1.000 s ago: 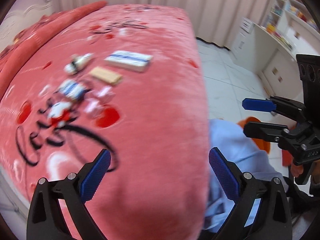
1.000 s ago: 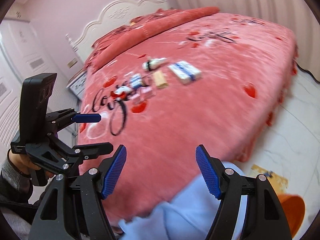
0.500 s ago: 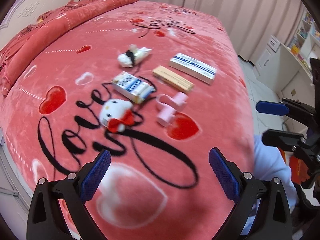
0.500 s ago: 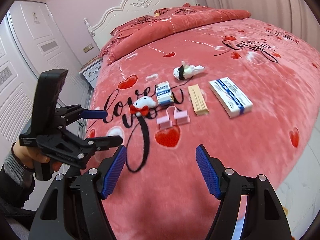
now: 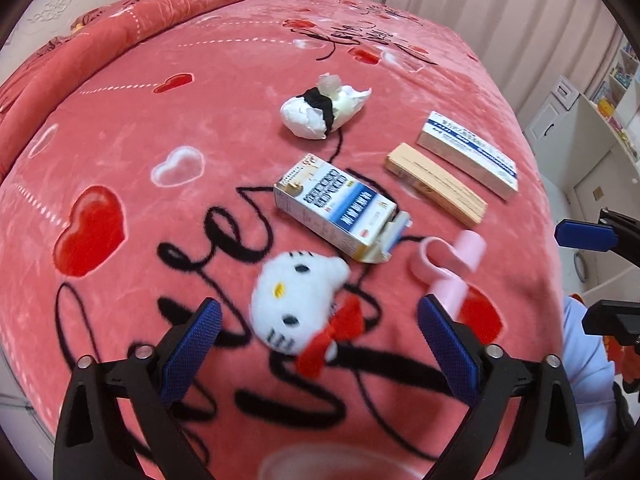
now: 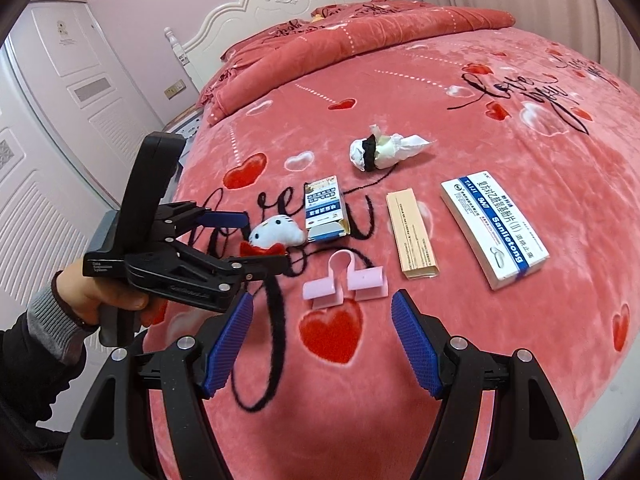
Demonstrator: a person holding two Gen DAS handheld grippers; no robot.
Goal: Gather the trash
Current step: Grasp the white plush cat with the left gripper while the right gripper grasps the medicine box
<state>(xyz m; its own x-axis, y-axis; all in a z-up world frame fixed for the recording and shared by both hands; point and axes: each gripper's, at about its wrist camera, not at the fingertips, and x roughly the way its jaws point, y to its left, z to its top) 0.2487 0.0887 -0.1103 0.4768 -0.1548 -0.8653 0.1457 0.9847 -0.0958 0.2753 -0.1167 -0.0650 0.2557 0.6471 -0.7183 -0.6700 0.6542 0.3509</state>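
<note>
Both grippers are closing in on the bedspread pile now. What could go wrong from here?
1. The left gripper, its jaws just closing with nothing pinched, frames the white cat plush; that may be no trash.
2. The opened medicine box lies beside the plush, its flap loose, and could snag or spill.
3. The right gripper is open over the pink clip, near the left one; they may collide.

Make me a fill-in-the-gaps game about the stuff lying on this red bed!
1. The plush cat head wears a bow coloured ____.
2. The crumpled white wad has a ____ band around it.
3. The plain tan box lies between the open blue-and-white carton and the long ____ box with the blue stripe.
4. The plastic clip nearest the right tongs is coloured ____.

Missing words: red; black; white; pink
</note>
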